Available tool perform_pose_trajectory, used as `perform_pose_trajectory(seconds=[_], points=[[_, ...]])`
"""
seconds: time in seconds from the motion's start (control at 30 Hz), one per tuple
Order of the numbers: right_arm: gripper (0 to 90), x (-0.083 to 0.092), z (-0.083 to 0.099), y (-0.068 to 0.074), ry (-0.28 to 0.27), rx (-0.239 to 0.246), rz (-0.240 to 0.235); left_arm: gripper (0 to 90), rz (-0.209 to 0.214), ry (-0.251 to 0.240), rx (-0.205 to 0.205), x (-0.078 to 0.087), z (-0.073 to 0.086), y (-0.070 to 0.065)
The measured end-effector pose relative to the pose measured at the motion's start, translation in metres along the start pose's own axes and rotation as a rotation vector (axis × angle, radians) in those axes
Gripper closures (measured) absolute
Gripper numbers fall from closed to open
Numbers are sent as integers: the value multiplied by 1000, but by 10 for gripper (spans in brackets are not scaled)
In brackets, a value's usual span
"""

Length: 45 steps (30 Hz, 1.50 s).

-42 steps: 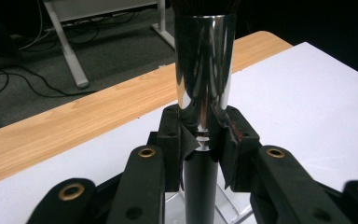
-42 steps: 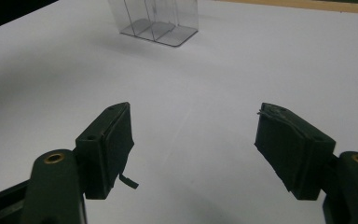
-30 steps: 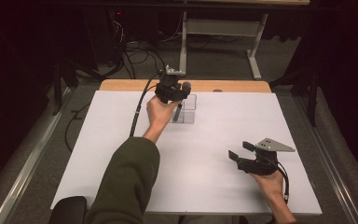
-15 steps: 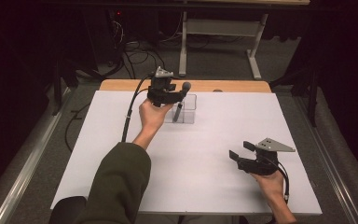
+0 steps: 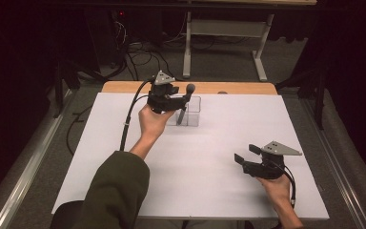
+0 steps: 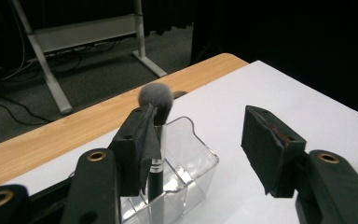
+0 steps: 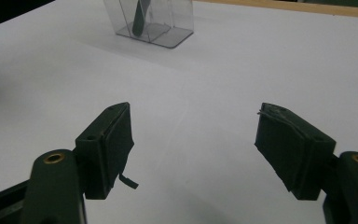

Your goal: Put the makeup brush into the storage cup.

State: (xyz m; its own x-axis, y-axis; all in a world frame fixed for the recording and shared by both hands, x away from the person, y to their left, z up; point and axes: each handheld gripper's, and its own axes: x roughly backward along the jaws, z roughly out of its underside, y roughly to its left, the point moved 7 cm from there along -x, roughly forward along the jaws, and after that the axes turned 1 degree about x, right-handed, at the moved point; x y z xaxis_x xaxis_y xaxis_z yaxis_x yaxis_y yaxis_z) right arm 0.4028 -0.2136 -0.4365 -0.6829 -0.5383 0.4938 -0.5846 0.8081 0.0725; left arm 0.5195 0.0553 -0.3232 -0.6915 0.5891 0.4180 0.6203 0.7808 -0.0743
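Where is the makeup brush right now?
In the high view the makeup brush stands bristles-up in the clear organizer near the table's far edge, just beside the left gripper, whose jaws have just been opening off it.

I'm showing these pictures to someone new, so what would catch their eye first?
Probably the makeup brush standing head-up in the clear plastic holder at the far middle of the white table. Right beside it is the left gripper, whose jaws have just been opening and now stand apart, with the brush close by one pad. The right gripper rests open near the table's front right.
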Motion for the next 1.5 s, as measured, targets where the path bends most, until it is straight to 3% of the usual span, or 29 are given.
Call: perform_pose_trajectory(seconds=[0.27, 0.5, 1.13, 1.5], points=[[293, -1, 0, 0, 2, 0, 0, 431, 41, -11, 2, 9, 3, -8], [294, -1, 1, 0, 6, -2, 1, 422, 48, -12, -3, 18, 9, -10], [299, -3, 2, 1, 21, -1, -1, 412, 26, -9, -12, 41, 25, -4], [303, -5, 3, 2, 34, 5, -2, 411, 16, -12, 3, 51, 38, 3]])
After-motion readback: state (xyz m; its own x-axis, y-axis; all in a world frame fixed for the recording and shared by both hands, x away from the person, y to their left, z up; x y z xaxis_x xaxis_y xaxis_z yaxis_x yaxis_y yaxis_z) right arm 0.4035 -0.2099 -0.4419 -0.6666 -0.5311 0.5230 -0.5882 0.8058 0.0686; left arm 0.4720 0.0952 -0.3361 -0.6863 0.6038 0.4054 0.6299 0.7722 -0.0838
